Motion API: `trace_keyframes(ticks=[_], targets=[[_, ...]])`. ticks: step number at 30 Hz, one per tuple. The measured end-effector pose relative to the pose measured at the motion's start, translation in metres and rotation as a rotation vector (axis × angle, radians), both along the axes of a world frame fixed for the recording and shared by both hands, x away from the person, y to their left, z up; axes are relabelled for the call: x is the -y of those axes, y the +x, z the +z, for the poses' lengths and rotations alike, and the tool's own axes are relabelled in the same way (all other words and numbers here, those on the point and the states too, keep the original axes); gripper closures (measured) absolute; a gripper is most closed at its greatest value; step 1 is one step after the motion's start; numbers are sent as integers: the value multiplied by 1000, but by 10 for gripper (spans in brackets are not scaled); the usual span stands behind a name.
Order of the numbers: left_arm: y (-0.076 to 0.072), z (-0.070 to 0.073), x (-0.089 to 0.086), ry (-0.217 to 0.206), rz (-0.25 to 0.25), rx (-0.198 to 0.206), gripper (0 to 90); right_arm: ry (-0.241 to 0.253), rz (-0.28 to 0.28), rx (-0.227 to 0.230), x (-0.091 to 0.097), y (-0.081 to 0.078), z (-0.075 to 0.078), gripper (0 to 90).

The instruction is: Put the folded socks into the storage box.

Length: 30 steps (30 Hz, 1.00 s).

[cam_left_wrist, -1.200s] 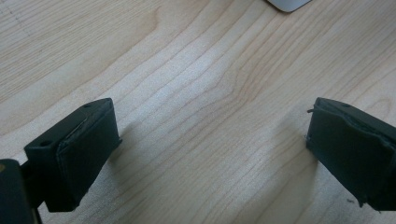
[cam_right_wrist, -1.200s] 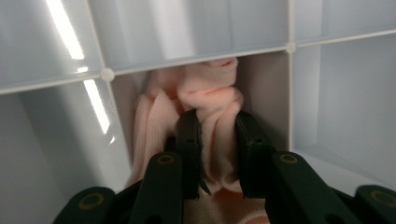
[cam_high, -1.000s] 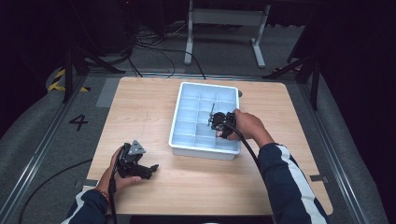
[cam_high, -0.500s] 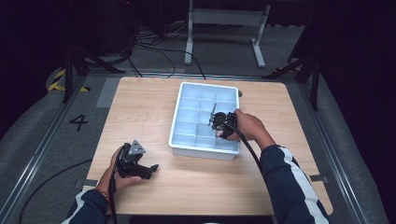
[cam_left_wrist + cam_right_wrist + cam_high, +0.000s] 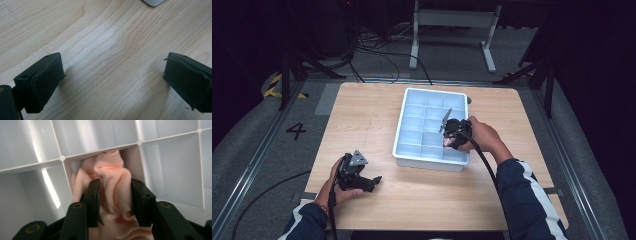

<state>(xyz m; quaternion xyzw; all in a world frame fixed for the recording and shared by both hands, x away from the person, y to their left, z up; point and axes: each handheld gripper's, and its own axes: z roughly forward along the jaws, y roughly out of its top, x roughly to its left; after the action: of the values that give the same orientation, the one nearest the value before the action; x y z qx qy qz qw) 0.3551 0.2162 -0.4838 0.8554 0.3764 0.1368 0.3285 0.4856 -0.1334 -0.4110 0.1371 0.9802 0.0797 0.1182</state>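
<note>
Pinching a pink cloth (image 5: 112,195) between nearly closed jaws, the right hand-held gripper (image 5: 113,202) probably tucks it into the tray (image 5: 404,125) compartment ahead; the left hand-held gripper (image 5: 112,75) rests wide open, empty, on the bench (image 5: 105,37).

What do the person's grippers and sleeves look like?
Both grippers are black. The left gripper carries a grey three-cornered plate on top, and its fingers are blocky with flat dark pads. The right gripper has small brass-coloured rings near its base. A black cable trails from it along the arm. The sleeves are dark blue with white stripes.
</note>
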Motion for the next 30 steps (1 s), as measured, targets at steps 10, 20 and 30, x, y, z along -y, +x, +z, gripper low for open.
trace_keyframes(ticks=[10,20,30], targets=[[0,0,0,2,-4,3,32,128,-7,44,13,-10,16,566],[0,0,0,-1,0,0,33,203,-28,90,27,-20,31,539],[0,0,0,-1,-4,4,33,277,-45,140,38,-31,40,503]])
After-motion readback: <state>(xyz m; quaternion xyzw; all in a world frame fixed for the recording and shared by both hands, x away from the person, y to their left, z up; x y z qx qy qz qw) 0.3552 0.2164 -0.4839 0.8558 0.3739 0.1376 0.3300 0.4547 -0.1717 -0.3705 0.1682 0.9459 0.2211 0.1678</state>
